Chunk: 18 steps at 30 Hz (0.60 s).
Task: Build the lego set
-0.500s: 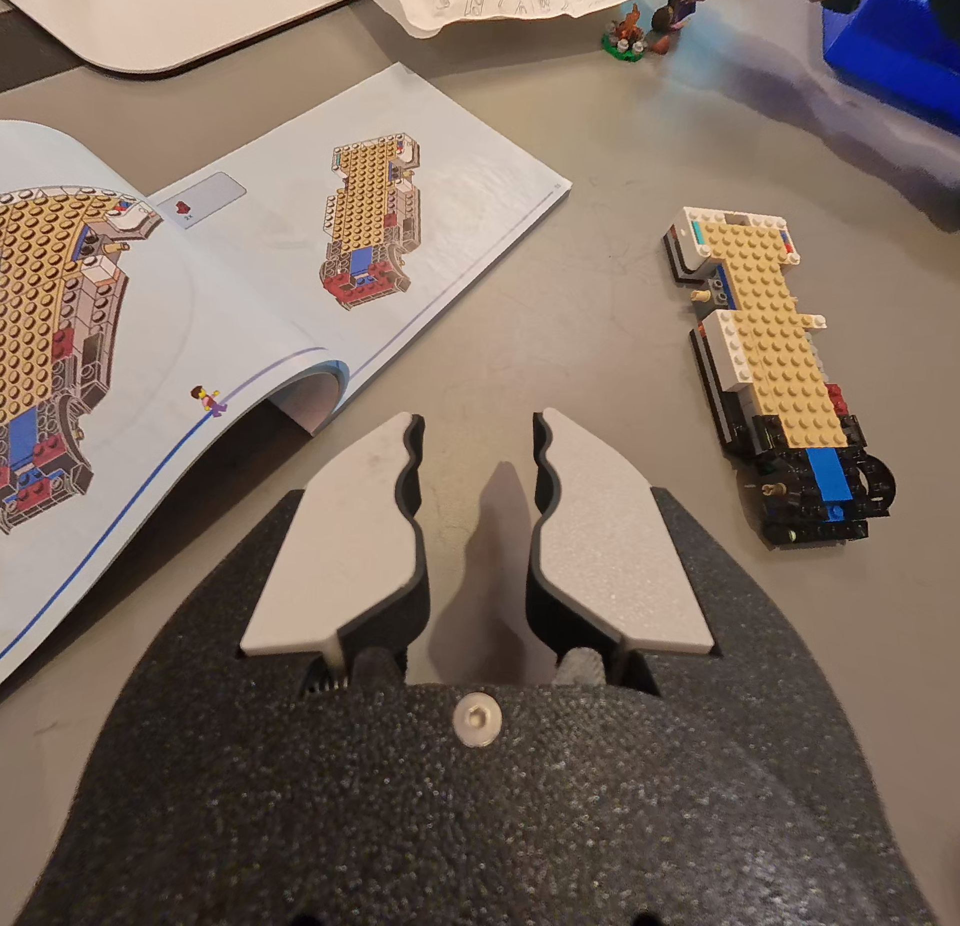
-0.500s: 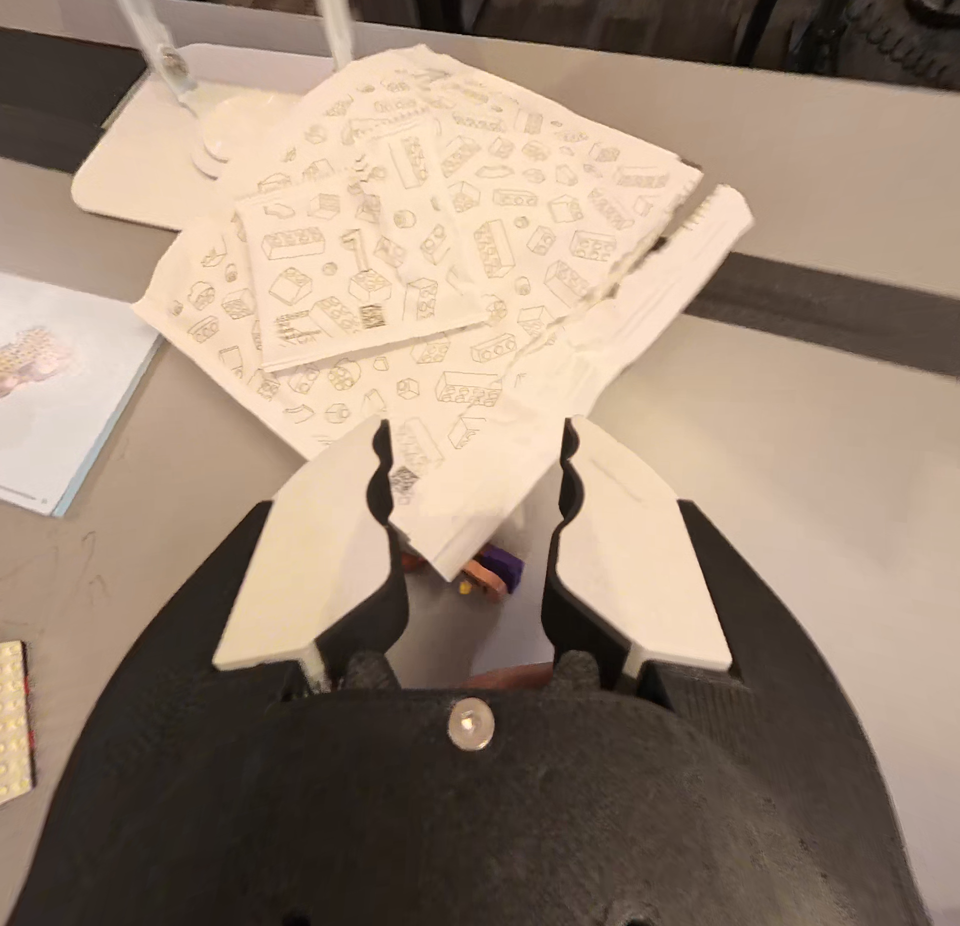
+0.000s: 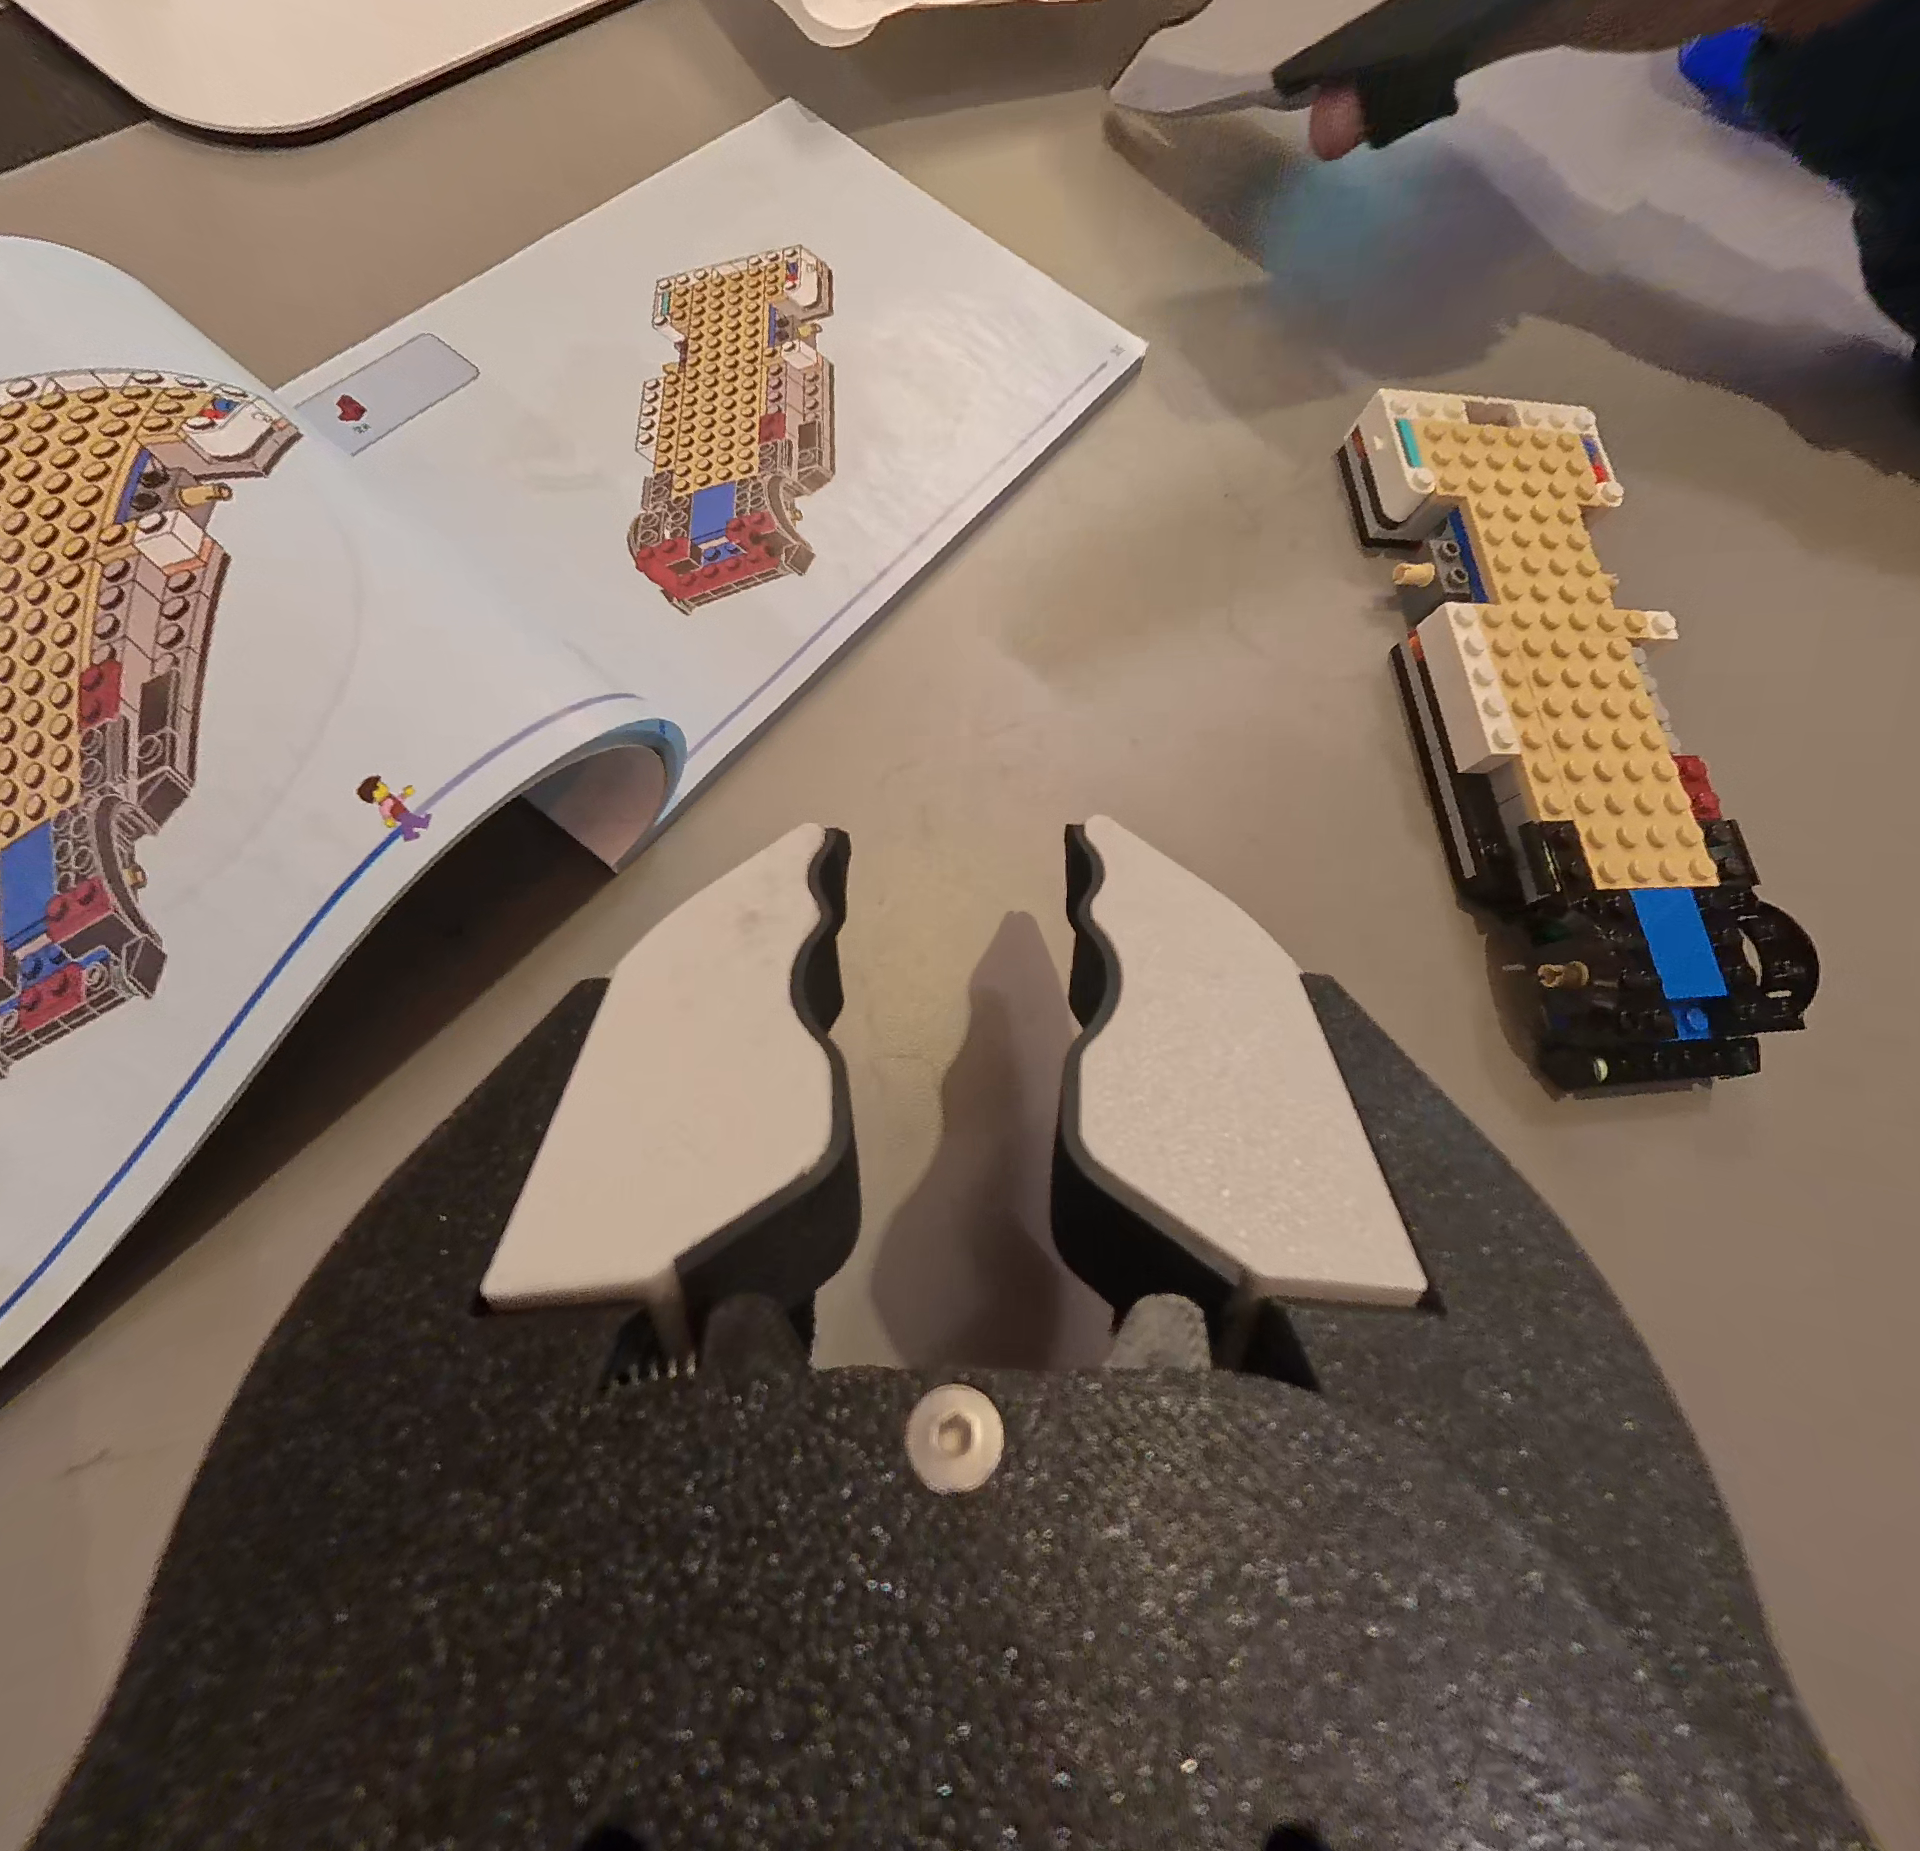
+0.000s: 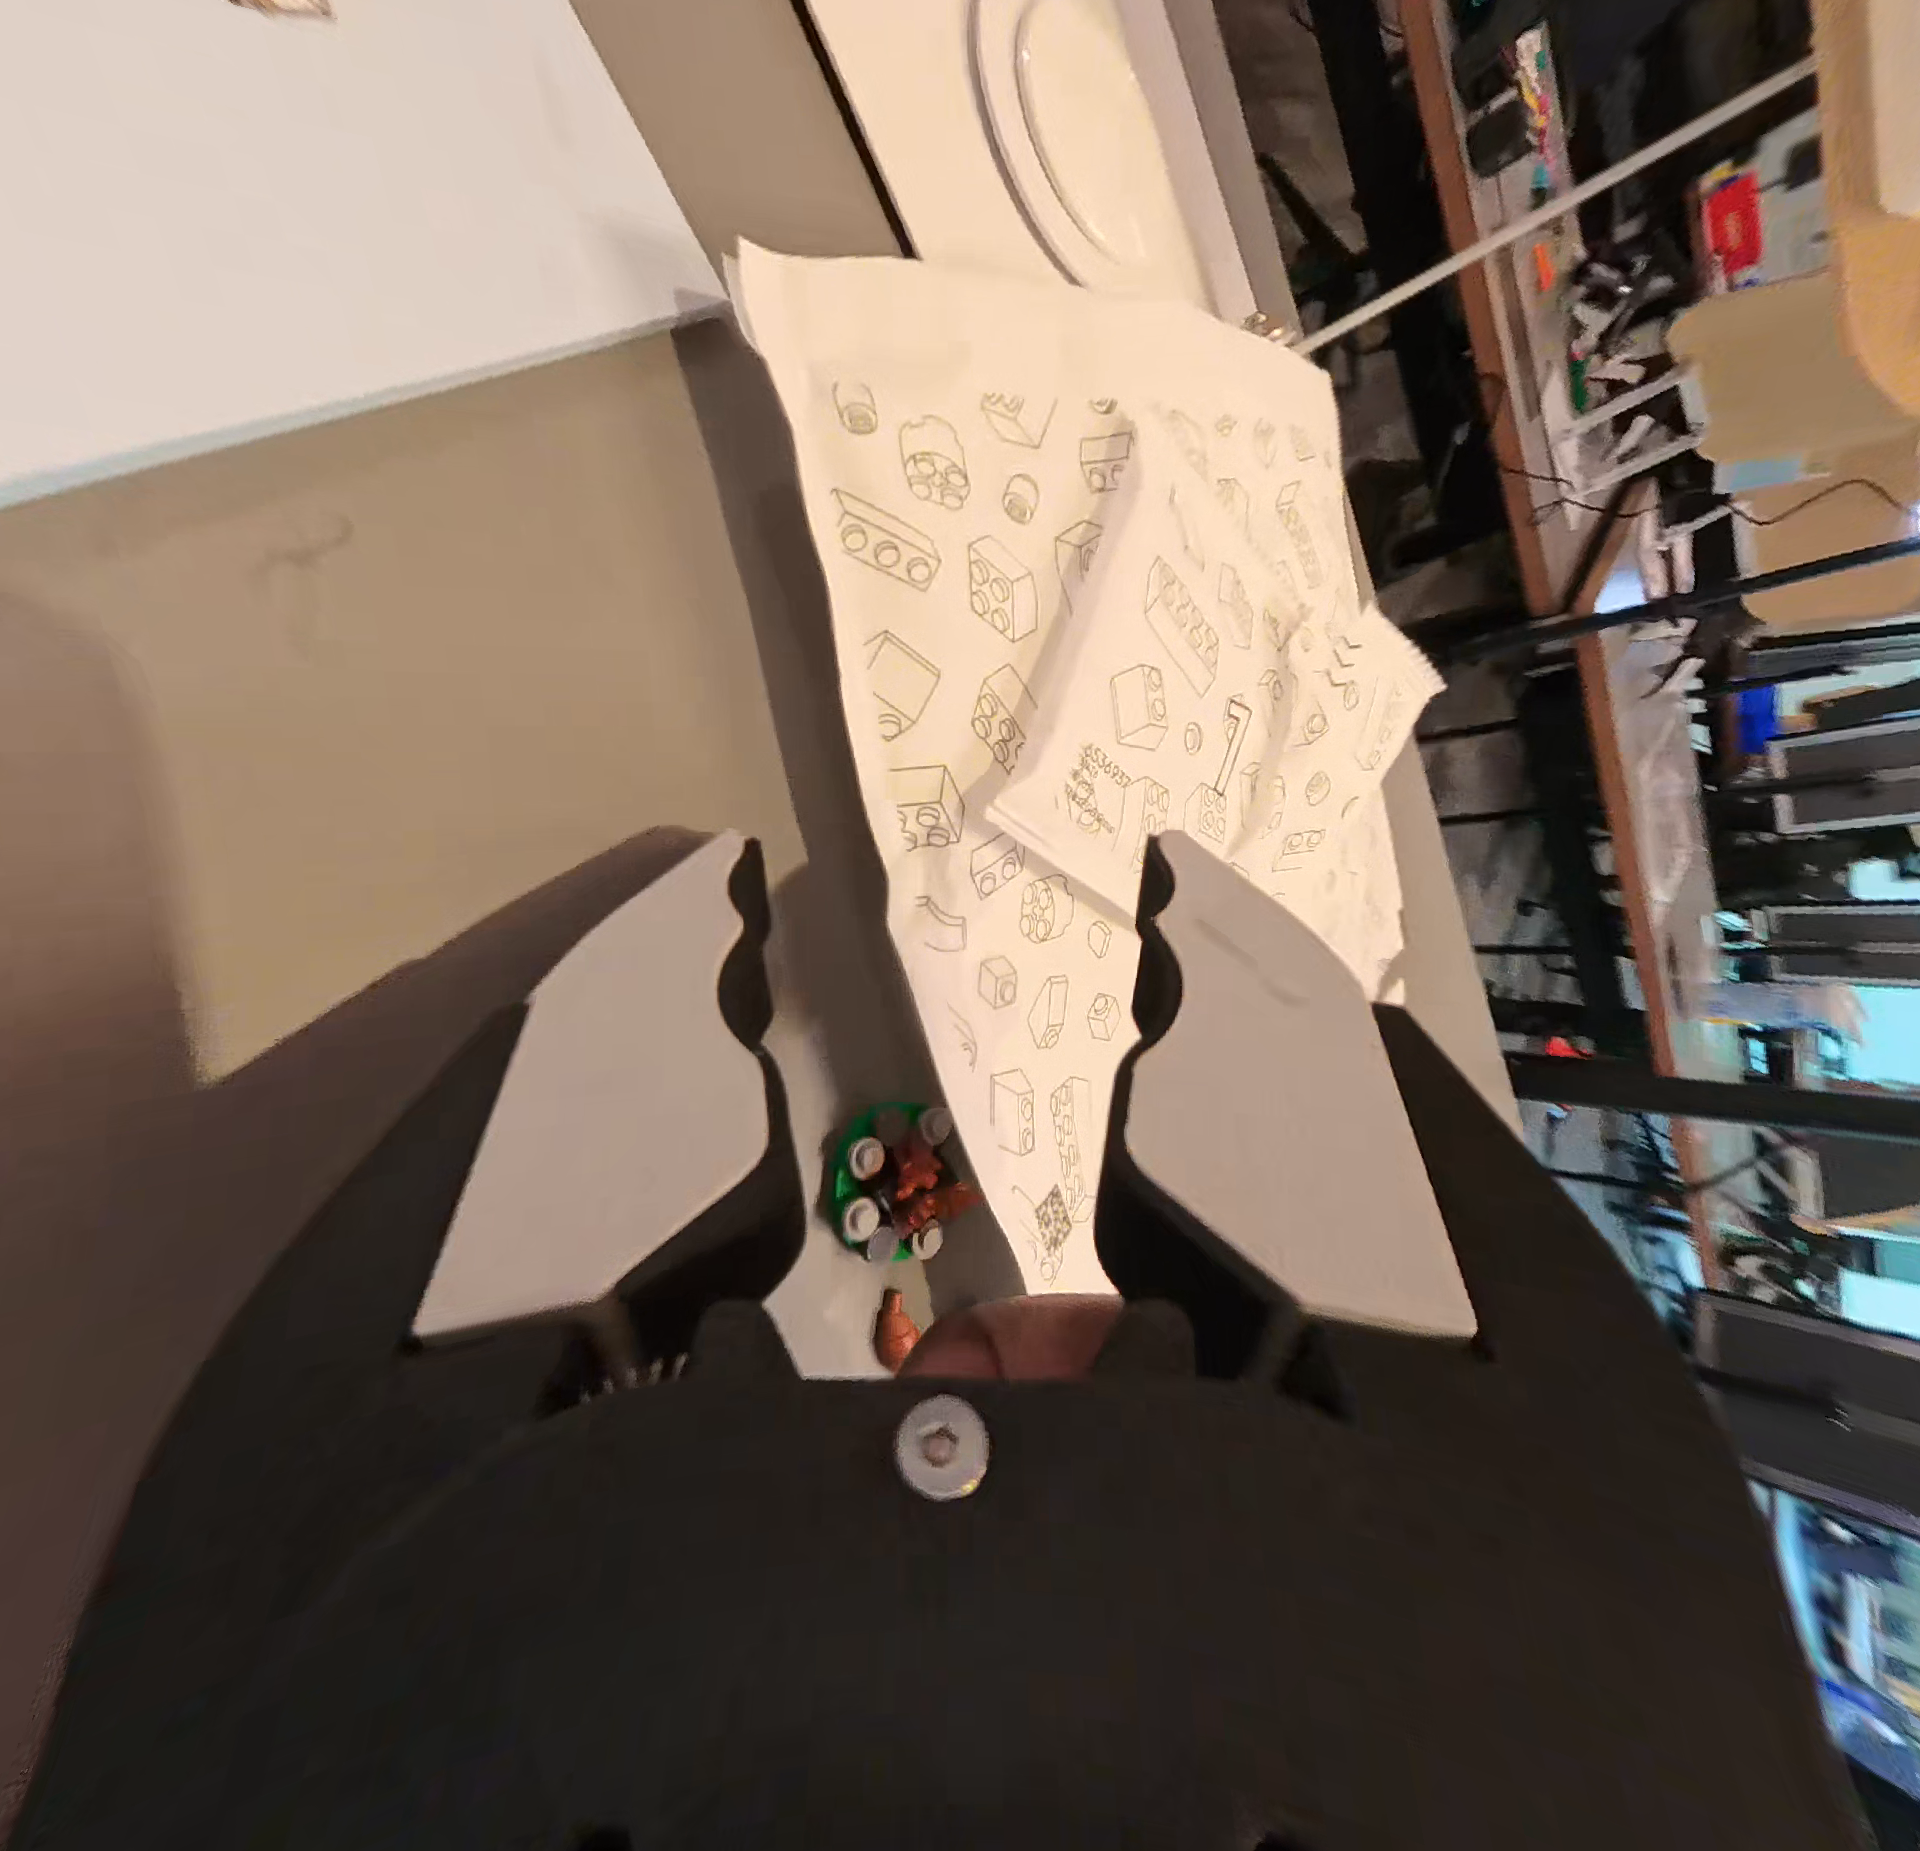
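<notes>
Both tongs gape bare: left tongs (image 3: pixel 958 845) level, right tongs (image 4: pixel 951 856) rolled sideways.

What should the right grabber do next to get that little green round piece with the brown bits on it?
Probably tip the right gripper down and pull it back a little. Its jaws stand wide open with nothing between the fingertips, but they point past the green round piece, which sits low near the finger bases, beside the printed paper bag. The tips likely need to straddle it before closing.
</notes>
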{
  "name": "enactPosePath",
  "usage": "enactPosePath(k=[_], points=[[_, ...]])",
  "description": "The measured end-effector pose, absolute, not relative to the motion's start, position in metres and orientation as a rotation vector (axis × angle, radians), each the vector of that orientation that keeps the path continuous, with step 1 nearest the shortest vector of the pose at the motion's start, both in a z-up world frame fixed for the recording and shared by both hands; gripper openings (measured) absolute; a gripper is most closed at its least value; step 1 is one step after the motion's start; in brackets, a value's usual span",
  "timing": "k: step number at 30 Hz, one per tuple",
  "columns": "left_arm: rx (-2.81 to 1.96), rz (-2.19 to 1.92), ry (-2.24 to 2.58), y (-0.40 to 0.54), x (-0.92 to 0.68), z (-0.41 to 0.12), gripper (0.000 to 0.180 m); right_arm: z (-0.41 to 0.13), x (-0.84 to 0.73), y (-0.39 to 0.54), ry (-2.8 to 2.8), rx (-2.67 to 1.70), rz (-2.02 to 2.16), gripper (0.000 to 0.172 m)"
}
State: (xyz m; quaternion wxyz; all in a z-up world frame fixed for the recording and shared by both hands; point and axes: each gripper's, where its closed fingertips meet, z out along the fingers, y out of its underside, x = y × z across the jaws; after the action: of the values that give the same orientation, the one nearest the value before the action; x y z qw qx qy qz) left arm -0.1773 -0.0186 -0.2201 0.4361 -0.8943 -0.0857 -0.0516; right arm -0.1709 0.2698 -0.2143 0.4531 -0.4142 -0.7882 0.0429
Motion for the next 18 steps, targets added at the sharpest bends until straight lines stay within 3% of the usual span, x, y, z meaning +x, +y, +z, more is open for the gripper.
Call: enactPosePath(k=[7, 18], points=[[-2.243, -0.119, -0.201, -0.018, -0.175, -0.222, 0.041, -0.217, -0.184, 0.271, -1.817, -0.957, -0.219, 0.051], [-2.241, -0.123, -0.241, -0.019, -0.180, -0.224, 0.039, -0.213, -0.194, 0.277, -1.718, -0.971, -0.322, 0.042]])
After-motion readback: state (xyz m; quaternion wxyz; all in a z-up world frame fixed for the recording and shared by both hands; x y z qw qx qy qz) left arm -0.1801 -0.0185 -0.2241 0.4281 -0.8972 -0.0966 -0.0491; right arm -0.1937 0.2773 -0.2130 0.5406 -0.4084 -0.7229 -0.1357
